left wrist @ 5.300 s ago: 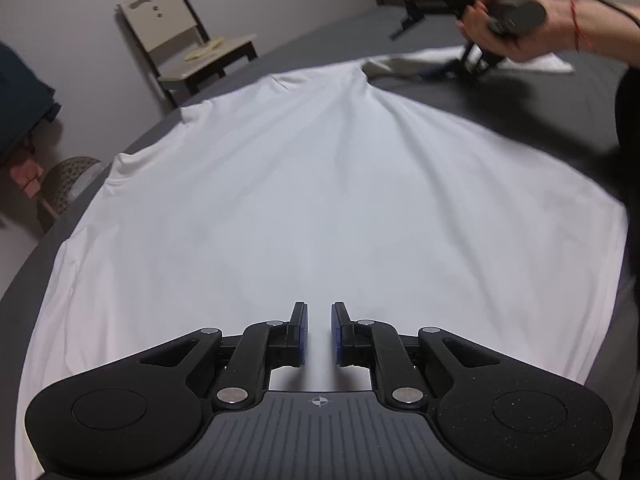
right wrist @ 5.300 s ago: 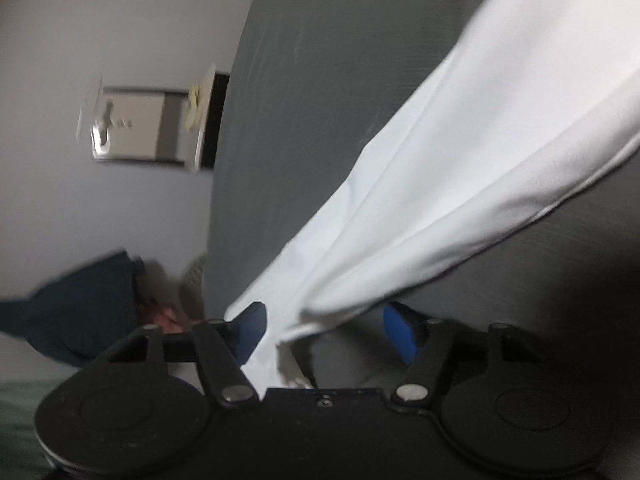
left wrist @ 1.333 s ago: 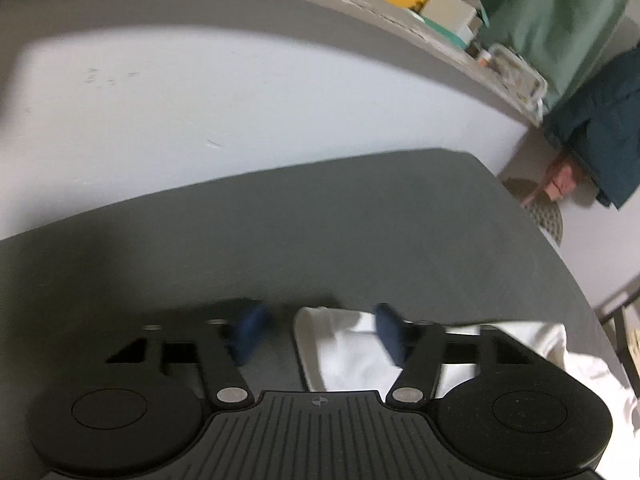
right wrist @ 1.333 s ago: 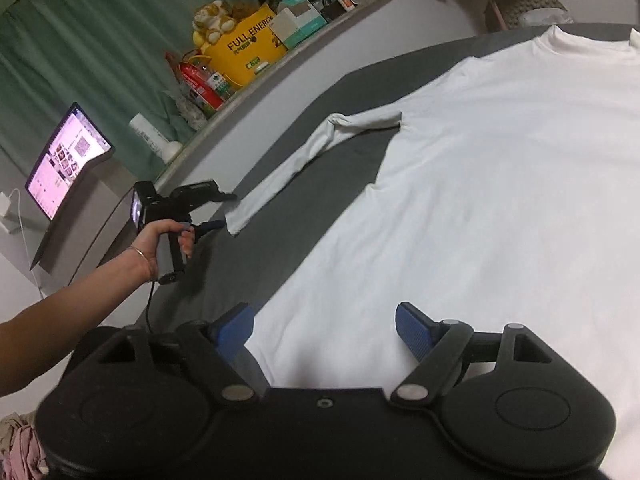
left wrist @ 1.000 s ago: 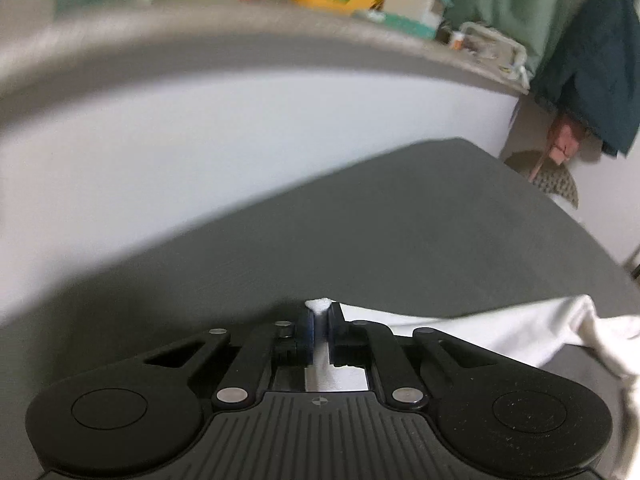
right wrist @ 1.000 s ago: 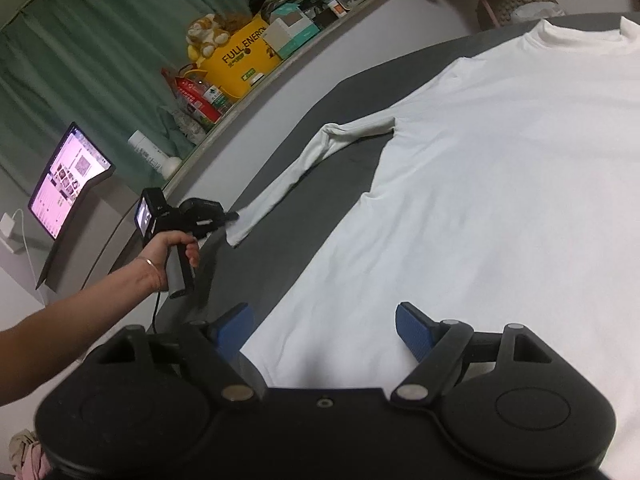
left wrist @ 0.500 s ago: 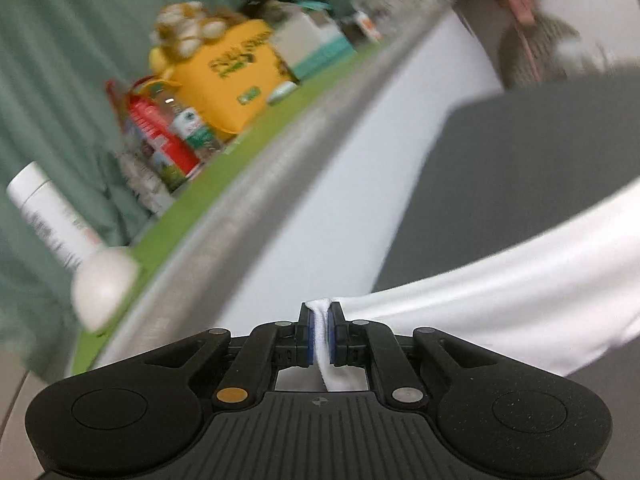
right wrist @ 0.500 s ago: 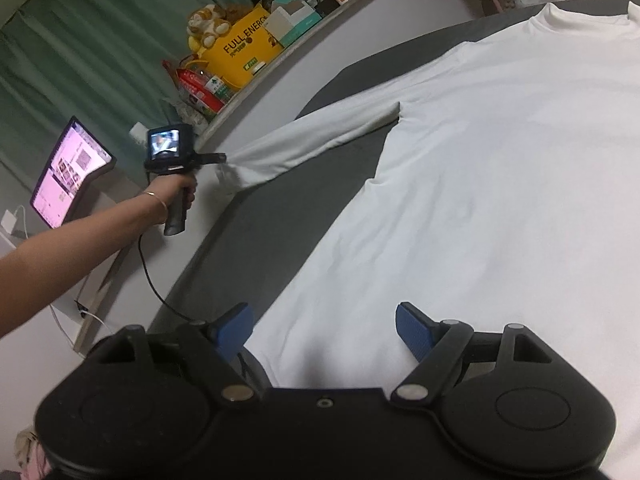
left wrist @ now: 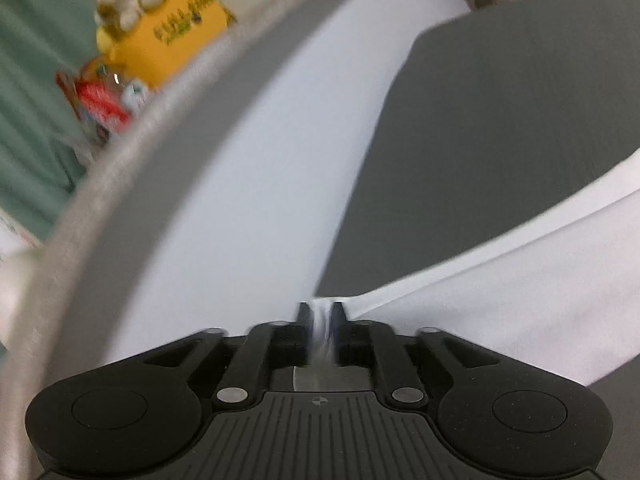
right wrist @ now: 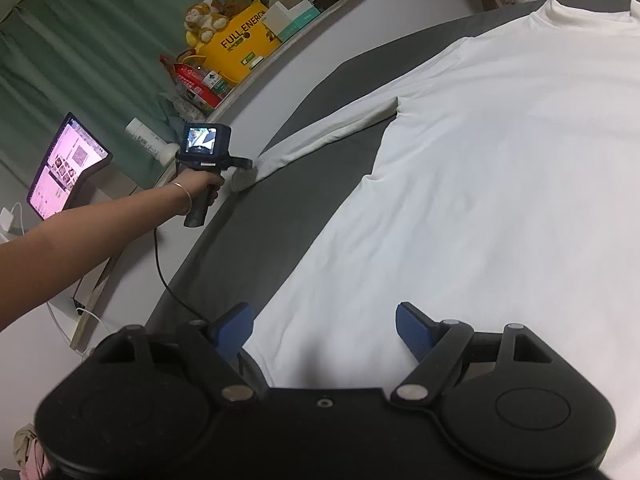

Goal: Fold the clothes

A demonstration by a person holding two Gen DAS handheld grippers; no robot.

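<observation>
White long-sleeved shirt (right wrist: 500, 184) lies spread flat on the dark grey bed surface (right wrist: 304, 208), its body open and its collar at the far side from the right tongs. Starting at the left of the right wrist view, the person's left hand (right wrist: 200, 184) holds the left gripper (left wrist: 319, 312), and these tongs are pressed together on the cuff of the left sleeve (right wrist: 320, 136); in the left wrist view the white cloth is squeezed between the two pads and runs away to the right of them. The sleeve is drawn out straight from the shoulder toward the edge of the bed, a little above the surface near the tongs. Behind the left tongs there is a grey ledge (right wrist: 280, 52) with a yellow bag (right wrist: 240, 52) and other small things. More to the right, the right gripper (right wrist: 324, 328) hovers low over the hem corner of the shirt, its blue pads spread wide, with nothing between them. I judge that the risk is in the small grip: only the end of the cuff is pinched, so a quick pull could let it slip out. Also, if the sleeve is carried across while the hem is not held, the body may drag and wrinkle.
</observation>
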